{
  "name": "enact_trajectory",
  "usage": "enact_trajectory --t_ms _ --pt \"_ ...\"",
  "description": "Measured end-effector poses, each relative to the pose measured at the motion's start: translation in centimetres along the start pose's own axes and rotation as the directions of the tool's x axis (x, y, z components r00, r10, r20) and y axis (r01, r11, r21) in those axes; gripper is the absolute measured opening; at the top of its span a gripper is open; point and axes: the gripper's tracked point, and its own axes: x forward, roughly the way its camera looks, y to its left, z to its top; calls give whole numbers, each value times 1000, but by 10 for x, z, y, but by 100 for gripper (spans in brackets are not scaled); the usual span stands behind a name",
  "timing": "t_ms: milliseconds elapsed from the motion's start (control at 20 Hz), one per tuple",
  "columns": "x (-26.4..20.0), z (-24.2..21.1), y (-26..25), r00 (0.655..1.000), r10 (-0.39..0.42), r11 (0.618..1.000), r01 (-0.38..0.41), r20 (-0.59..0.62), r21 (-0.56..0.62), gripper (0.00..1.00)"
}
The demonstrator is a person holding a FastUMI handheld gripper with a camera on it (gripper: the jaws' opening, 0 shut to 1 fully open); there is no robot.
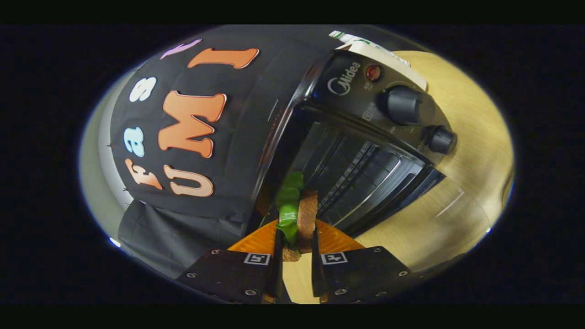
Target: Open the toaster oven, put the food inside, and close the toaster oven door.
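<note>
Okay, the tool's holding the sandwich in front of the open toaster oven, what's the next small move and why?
Probably ease the tool forward toward the rack. Its fingers are shut on the sandwich, which sits just short of the toaster oven cavity, and the door is already open, so the way in looks clear.

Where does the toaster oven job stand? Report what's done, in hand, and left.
Done: the toaster oven door is open, its rack visible. In hand: the hand-held gripper is shut on the sandwich, just ahead of the opening. Left: set the sandwich on the rack, let go, close the door.
</note>
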Motion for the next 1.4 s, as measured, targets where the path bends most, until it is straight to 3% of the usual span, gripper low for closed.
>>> enact_trajectory --t_ms 300,500,600,750,850,950,1150,1400 --pt "32 -1 -10 996 -52 998 50 67 33 26" --pt "36 -3 -18 993 -95 995 94 76 8 34" --pt "35 -9 -30 987 -160 987 160 30 -8 40" --pt "19 -20 -41 976 -211 977 209 -53 -42 74" --pt "4 -18 -38 977 -203 976 197 -60 -88 86" --pt "-9 -15 -37 977 -203 975 194 -72 -111 91" --pt "-2 -4 -42 972 -228 972 223 -63 -70 92" --pt "19 -9 -35 961 -271 951 259 -51 -172 92"
